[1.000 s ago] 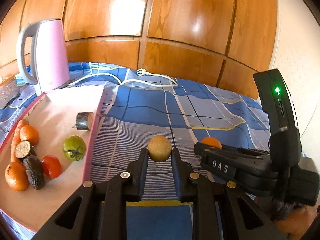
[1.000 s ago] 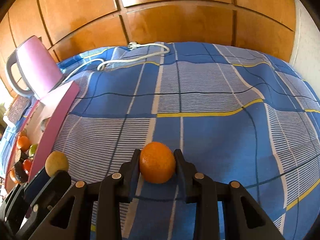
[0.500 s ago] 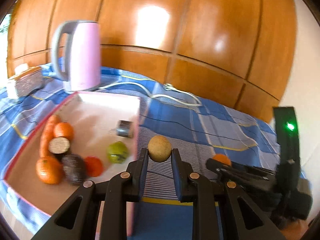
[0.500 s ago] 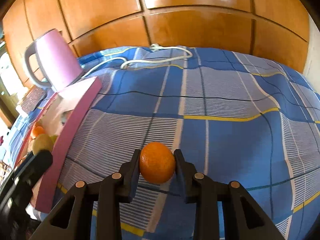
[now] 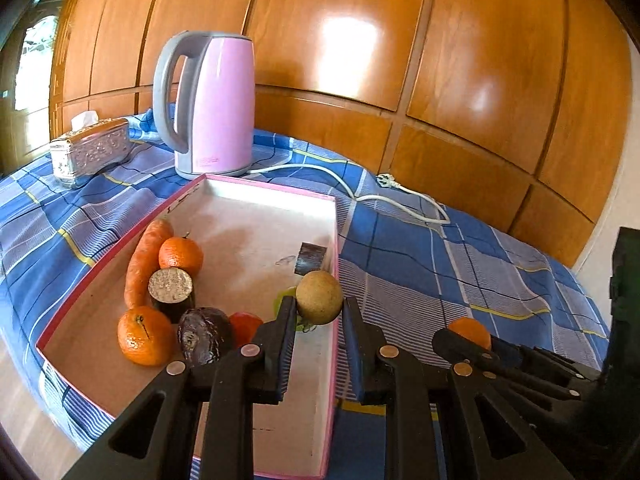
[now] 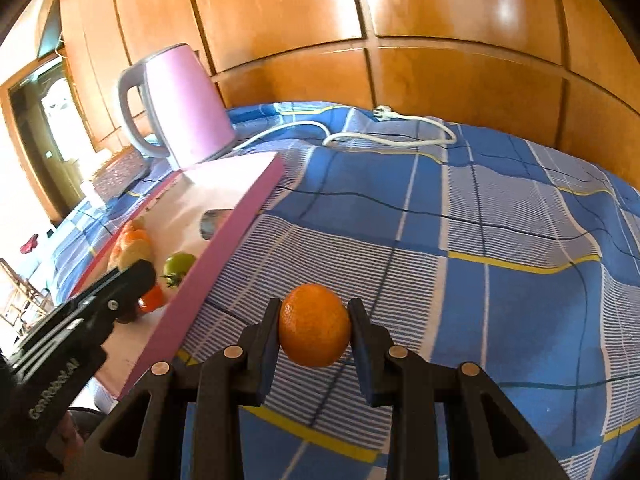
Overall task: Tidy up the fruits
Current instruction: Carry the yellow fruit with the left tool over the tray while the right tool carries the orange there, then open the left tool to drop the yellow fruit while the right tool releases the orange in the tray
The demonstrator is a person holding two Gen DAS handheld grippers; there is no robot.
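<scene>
At the far left of the left wrist view a silver tissue box (image 5: 90, 151) sits on the blue checked cloth (image 5: 460, 276), and next to it the pink electric kettle (image 5: 212, 104) now stands large and upright, where a second ago it was small in the upper corner. That shift says the left gripper (image 5: 319, 312) has swung left and come over the pink-rimmed tray (image 5: 256, 196). Inside the tray lie a carrot (image 5: 145, 258), two tangerines (image 5: 180, 255), a cut dark cylinder (image 5: 171, 289), an avocado (image 5: 205, 336), a red tomato (image 5: 245, 326) and a green tomato (image 5: 285, 300) half hidden by the fingers. The left gripper is clamped on a round tan fruit (image 5: 319, 297), which a second ago hung over the cloth and now hangs right at the tray's right wall, above its inner edge. I judge that release into the tray is close, though it may want to go a little further left to miss the green tomato. Further right, the right gripper (image 6: 314, 334) has trailed the same way: it holds a tangerine (image 6: 314, 332) firmly between both fingers, over the striped cloth just beside the tray's wall, not yet above the tray. The kettle's white cord (image 6: 392, 130) lies well apart, toward the wooden wall.
</scene>
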